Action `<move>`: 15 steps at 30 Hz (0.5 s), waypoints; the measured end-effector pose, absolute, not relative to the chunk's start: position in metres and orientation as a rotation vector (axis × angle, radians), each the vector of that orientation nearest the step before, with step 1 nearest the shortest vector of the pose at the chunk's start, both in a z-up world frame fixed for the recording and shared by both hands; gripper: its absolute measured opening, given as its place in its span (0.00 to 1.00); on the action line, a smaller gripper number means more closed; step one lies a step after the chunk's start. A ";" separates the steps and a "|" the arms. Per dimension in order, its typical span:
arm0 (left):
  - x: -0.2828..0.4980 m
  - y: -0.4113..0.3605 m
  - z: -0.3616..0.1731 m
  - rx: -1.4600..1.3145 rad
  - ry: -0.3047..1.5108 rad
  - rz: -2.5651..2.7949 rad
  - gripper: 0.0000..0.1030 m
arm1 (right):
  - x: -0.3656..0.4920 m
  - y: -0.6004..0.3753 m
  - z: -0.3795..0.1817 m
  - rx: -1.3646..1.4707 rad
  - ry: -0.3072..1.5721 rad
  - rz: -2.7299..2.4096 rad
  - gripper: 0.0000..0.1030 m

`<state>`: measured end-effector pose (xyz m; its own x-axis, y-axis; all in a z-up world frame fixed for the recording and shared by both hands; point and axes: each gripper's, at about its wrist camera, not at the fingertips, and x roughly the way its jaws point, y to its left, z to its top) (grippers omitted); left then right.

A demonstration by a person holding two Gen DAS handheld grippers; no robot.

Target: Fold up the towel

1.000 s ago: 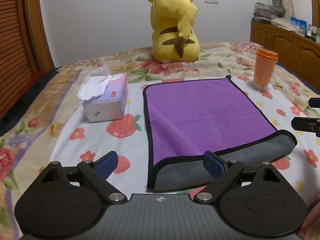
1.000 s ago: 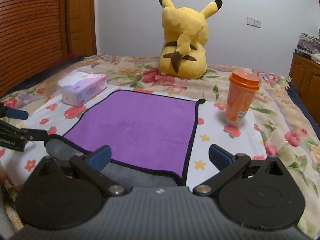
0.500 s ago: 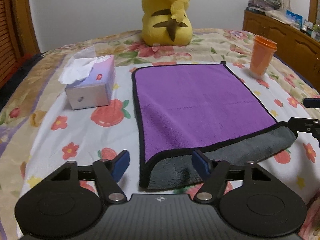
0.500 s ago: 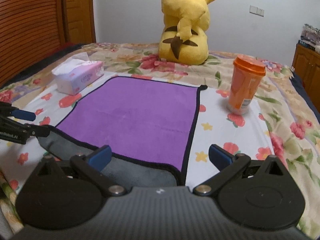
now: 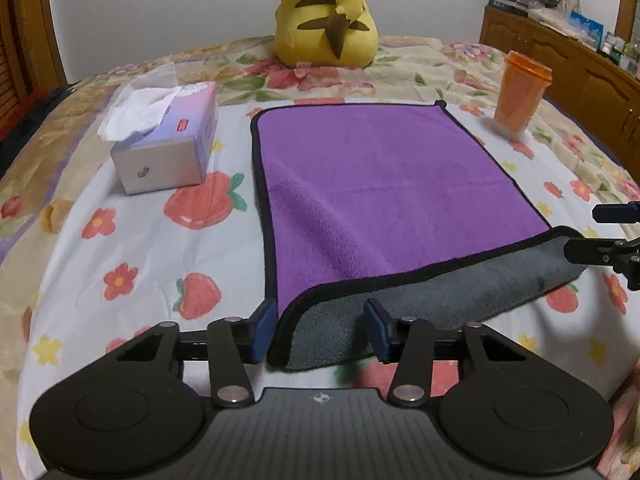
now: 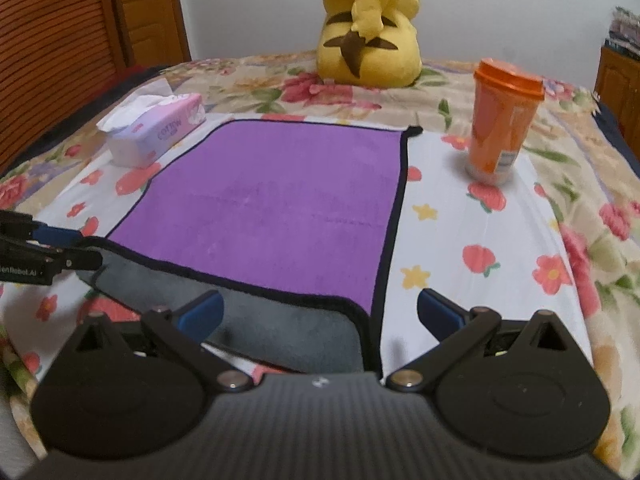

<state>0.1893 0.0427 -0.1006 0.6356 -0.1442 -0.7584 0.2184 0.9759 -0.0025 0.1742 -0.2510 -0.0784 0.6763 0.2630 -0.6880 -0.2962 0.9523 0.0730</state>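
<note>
You've got one towel (image 5: pixel 384 184) lying flat on the bed (image 5: pixel 132 256), purple side up, with its near edge turned back to show a grey strip. Your left hand-held gripper (image 5: pixel 322 326) sits low at the towel's near left corner, jaws closing, the grey corner right between the two blue pads (image 5: pixel 264 330), but there's a sliver of gap either side, so no pinch on it. Your right hand-held gripper (image 6: pixel 320 314) is at the near right corner, jaws spread wide, and the black-trimmed corner lies between the pads with plenty of room on both sides; nothing is gripped. From the left wrist view you can see the right gripper's fingers poking in at the towel's far grey end.

Around the towel, count it off: one tissue box (image 5: pixel 164 148) just off the left edge, a tissue sticking out the top; one orange cup (image 6: pixel 500 120) with its lid on, standing upright, well clear to the right; one yellow plush toy (image 5: pixel 326 20) sitting beyond the far edge, back turned to you. One wooden cabinet (image 5: pixel 560 64) runs along the right wall, clutter on top.
</note>
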 end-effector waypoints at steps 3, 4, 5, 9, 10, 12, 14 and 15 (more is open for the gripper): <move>0.189 0.042 -0.104 0.099 0.872 -0.204 0.45 | 0.176 -0.253 -0.081 -0.026 0.787 0.317 1.00; 0.189 0.042 -0.105 0.102 0.877 -0.201 0.44 | 0.176 -0.254 -0.082 -0.022 0.793 0.319 1.00; 0.190 0.043 -0.106 0.102 0.882 -0.200 0.43 | 0.176 -0.254 -0.083 -0.020 0.799 0.321 1.00; 0.189 0.045 -0.108 0.098 0.894 -0.196 0.40 | 0.178 -0.254 -0.086 -0.016 0.824 0.330 0.95; 0.189 0.045 -0.108 0.096 0.895 -0.195 0.40 | 0.178 -0.254 -0.087 -0.012 0.832 0.332 0.91; 0.189 0.045 -0.107 0.093 0.895 -0.193 0.38 | 0.180 -0.255 -0.089 0.000 0.852 0.339 0.85; 0.189 0.045 -0.107 0.090 0.896 -0.192 0.36 | 0.181 -0.256 -0.090 0.006 0.861 0.341 0.84; 0.190 0.045 -0.107 0.089 0.896 -0.192 0.35 | 0.181 -0.256 -0.090 0.009 0.864 0.343 0.82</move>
<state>0.1897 0.0452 -0.1072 0.6092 -0.1286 -0.7825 0.2029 0.9792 -0.0030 0.1815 -0.2563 -0.0899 0.5984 0.2993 -0.7432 -0.2925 0.9452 0.1452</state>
